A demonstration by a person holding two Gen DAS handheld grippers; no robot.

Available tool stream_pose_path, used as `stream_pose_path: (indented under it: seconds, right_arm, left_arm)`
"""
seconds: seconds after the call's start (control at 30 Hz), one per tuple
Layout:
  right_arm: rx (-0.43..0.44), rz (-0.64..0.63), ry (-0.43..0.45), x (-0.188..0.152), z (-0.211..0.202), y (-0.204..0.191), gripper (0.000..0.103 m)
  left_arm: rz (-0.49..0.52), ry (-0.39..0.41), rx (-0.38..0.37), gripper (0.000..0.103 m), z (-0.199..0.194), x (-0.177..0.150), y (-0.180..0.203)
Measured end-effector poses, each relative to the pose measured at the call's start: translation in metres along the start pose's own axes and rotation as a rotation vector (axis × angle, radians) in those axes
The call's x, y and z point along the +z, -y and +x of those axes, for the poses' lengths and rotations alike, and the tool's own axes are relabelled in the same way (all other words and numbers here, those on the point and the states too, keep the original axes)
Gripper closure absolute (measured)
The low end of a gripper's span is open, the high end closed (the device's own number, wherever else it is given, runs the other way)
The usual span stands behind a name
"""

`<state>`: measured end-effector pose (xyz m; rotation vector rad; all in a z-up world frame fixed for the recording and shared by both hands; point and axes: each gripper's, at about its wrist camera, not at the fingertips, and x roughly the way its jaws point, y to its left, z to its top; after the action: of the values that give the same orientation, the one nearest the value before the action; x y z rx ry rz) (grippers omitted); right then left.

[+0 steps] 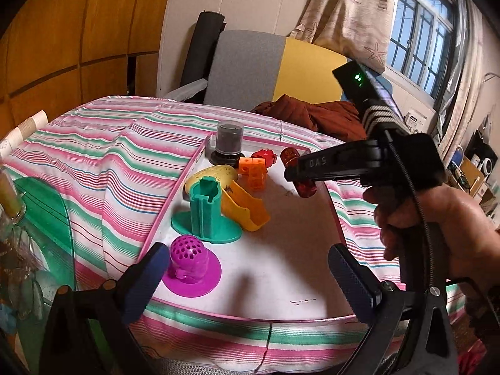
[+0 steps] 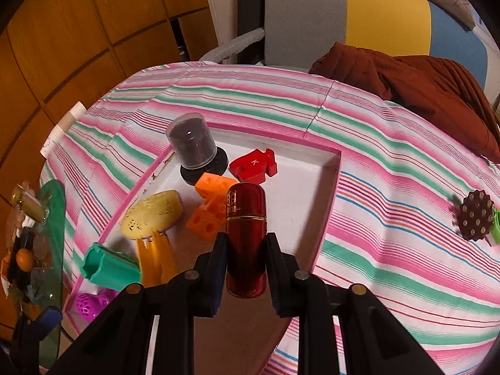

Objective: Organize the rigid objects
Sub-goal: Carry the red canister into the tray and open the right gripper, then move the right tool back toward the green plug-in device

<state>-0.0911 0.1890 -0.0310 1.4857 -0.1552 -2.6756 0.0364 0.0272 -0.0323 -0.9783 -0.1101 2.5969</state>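
The right claw (image 2: 246, 250) clamps a glossy red metal cylinder (image 2: 246, 234) with gold lettering above the pink-rimmed white tray (image 2: 325, 187) — just over the orange holed plastic blocks (image 2: 209, 209); the left claw (image 1: 250, 281) gapes wide and empty, its finger beside a magenta perforated plastic dome (image 1: 189, 257) on the tray

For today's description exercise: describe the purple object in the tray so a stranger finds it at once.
Find the pink-rimmed white tray on the striped cloth. At its near left corner, before the green stand, sits the purple piece: the only purple thing, a hole-dotted dome on a round flat base.
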Motion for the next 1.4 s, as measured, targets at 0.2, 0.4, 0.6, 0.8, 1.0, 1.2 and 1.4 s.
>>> stream_pose_path:
  seconds: [0.2,0.4,0.6,0.8,1.0,1.2,1.4]
  right_arm:
    - [-0.049,0.021,-0.019,0.002,0.009,0.005,0.080]
    - [-0.073,0.077,-0.011,0.001,0.008,0.018,0.076]
    - [-0.028,0.148,0.051,-0.005,-0.017,0.029,0.075]
    - [-0.018,0.170,0.085,-0.014,-0.037,0.040,0.075]
    - [-0.014,0.190,0.101,-0.027,-0.050,0.054,0.075]
    - [-0.032,0.212,0.083,-0.042,-0.057,0.080,0.075]
    - [-0.058,0.261,0.040,-0.062,-0.054,0.111,0.075]
  left_arm:
    - [-0.002,-0.011,-0.002,0.001,0.003,0.000,0.000]
    - [-0.004,-0.009,0.001,0.001,0.001,-0.001,-0.001]
    - [-0.004,-0.012,0.000,0.001,0.003,-0.002,0.000]
    - [0.004,-0.016,-0.004,0.001,0.002,-0.004,0.004]
    - [0.011,-0.020,-0.007,0.001,0.001,-0.005,0.008]
    - [0.022,-0.027,-0.033,0.001,0.001,-0.006,0.016]
    - [0.033,-0.051,-0.080,0.001,0.002,-0.006,0.030]
